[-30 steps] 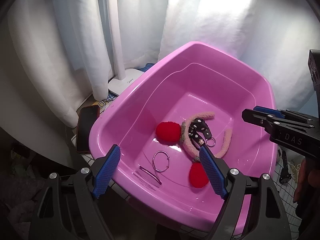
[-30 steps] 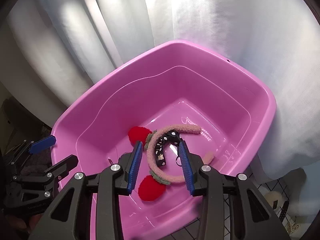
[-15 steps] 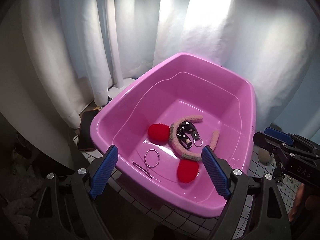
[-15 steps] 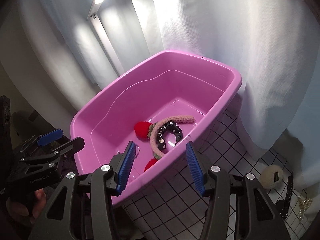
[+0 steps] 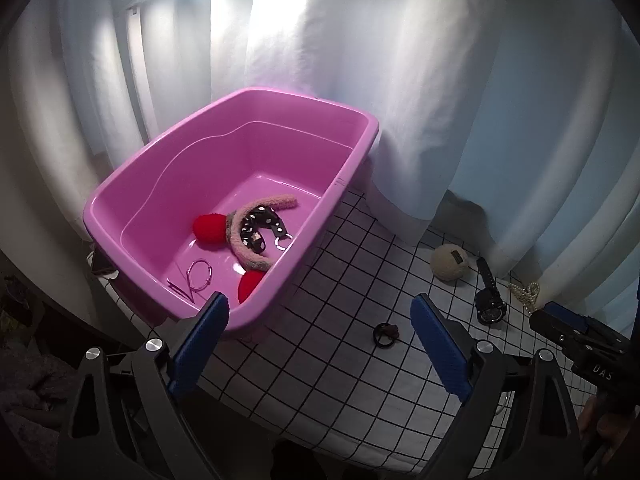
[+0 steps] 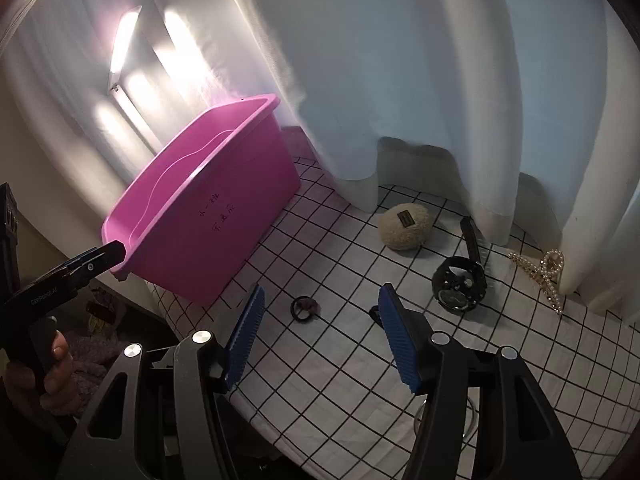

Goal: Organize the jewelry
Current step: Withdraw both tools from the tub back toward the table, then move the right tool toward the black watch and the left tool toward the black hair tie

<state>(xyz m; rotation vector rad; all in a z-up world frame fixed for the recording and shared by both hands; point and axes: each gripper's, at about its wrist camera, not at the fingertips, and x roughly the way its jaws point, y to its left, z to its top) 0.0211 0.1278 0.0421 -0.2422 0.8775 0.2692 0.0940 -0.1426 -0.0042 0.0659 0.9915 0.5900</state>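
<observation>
Fingers, left wrist view: both blue pads of the left gripper (image 5: 319, 334) are being held spread wide, with nothing between them, above the near part of the checked cloth (image 5: 340, 364).
Pink tub (image 5: 168, 152): is being seen far left on the cloth, against the white curtain (image 5: 360, 60).
Inside the tub: a fuzzy pink headband (image 5: 248, 250) with red pompoms (image 5: 209, 229) is lying on the floor, a black studded strap (image 5: 256, 228) is resting inside its curve, and a thin wire hoop (image 5: 199, 276) is lying at the near end.
On the cloth: a small dark hair tie (image 5: 385, 334) is lying near the middle; a beige fuzzy ball (image 5: 449, 261), a black watch (image 5: 490, 296) and a pearl clip (image 5: 526, 294) are lying far right, by the curtain hem.
Right gripper (image 5: 580, 338): is being seen only in part at the right edge; whether its fingers are apart cannot be told here.

Fingers, right wrist view: the right gripper's blue pads (image 6: 396, 334) are being held spread apart and empty above the cloth.
Hair tie: is lying just beyond the left pad.
Watch: is lying beyond the right pad, with the fuzzy ball farther off and the pearl clip to its right.
Tub: is being seen from outside at far left, with dark writing on its wall.
Left gripper: is being held at the left edge, near the tub's near corner.
</observation>
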